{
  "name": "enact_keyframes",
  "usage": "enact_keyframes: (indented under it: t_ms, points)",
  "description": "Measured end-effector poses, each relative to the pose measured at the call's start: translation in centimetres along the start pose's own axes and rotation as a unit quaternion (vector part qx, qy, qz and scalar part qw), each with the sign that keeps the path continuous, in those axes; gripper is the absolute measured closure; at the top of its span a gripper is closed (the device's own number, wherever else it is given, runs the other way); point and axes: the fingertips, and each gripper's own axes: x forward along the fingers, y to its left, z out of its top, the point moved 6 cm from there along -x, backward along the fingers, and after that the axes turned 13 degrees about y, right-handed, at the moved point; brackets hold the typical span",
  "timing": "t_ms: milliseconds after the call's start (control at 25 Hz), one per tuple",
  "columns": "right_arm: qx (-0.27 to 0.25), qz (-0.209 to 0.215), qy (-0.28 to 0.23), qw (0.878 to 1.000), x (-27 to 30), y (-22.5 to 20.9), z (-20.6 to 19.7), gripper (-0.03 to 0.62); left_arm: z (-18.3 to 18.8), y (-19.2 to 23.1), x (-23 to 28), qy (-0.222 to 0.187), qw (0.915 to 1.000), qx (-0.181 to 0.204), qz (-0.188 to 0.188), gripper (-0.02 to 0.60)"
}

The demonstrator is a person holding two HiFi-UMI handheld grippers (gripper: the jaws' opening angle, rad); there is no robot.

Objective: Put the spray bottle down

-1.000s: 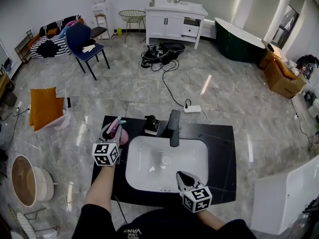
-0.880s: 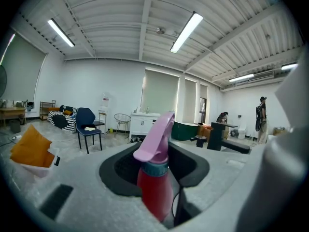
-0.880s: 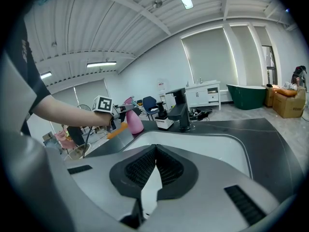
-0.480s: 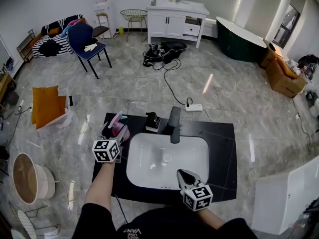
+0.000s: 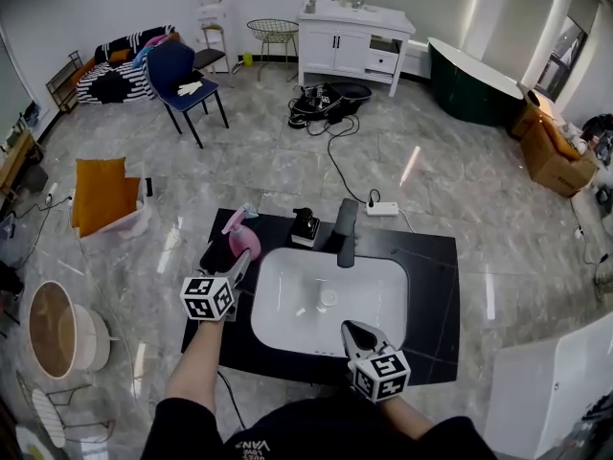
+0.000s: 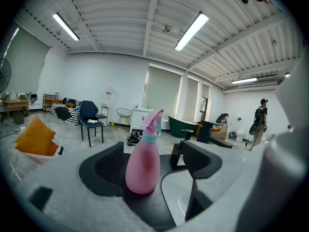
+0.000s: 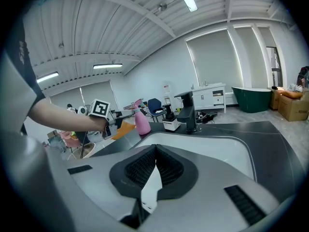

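Note:
The pink spray bottle point(image 5: 234, 227) stands upright on the black countertop point(image 5: 431, 286), left of the white basin. In the left gripper view the bottle point(image 6: 144, 158) rises between the jaws, which have just been opening, and neither pad touches it. My left gripper point(image 5: 230, 255) is open just on the near side of it, with its grey fingers point(image 6: 200, 158) spread to either side. My right gripper point(image 5: 349, 331) hovers over the basin's near rim, its jaws shut on nothing point(image 7: 153, 167). From there the bottle point(image 7: 142, 122) shows far off on the left.
A black faucet point(image 5: 343, 228) and a black soap dispenser point(image 5: 306, 226) stand behind the white basin point(image 5: 287, 300). A power strip with cable point(image 5: 383, 208) lies on the floor beyond the counter. A round tub point(image 5: 57, 329) sits on the floor at left.
The left gripper's jaws have opened off the spray bottle and drawn back toward me; the bottle stays standing on the counter. The right gripper has not moved.

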Motion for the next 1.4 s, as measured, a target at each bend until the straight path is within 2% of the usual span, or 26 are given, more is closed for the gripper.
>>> enact_keyframes:
  t_ms: [240,520,840,1120,1400]
  points:
    - [-0.012,0.008,-0.01,1.0,-0.8,1.3,-0.5,0.594,-1.2,-0.6,-4.5,-0.015,0.9999,-0.003,0.005,0.253]
    - [-0.023,0.017,-0.017,0.999,-2.7,3.4,-1.8,0.594,-2.1,-2.1,-11.4,-0.04,0.999,0.003,0.017,0.379]
    - [-0.027,0.02,-0.033,0.999,-4.9,6.0,-3.5,0.594,-5.4,-4.8,-18.4,-0.04,0.9983,0.014,0.04,0.502]
    - [-0.034,0.025,-0.049,0.998,-7.1,8.0,-5.1,0.594,-8.9,-7.4,-24.4,-0.052,0.9973,0.013,0.049,0.569]
    - [-0.04,0.029,-0.05,0.998,-8.9,9.9,-7.7,0.594,-12.8,-9.3,-29.6,-0.054,0.9973,-0.017,0.048,0.571]
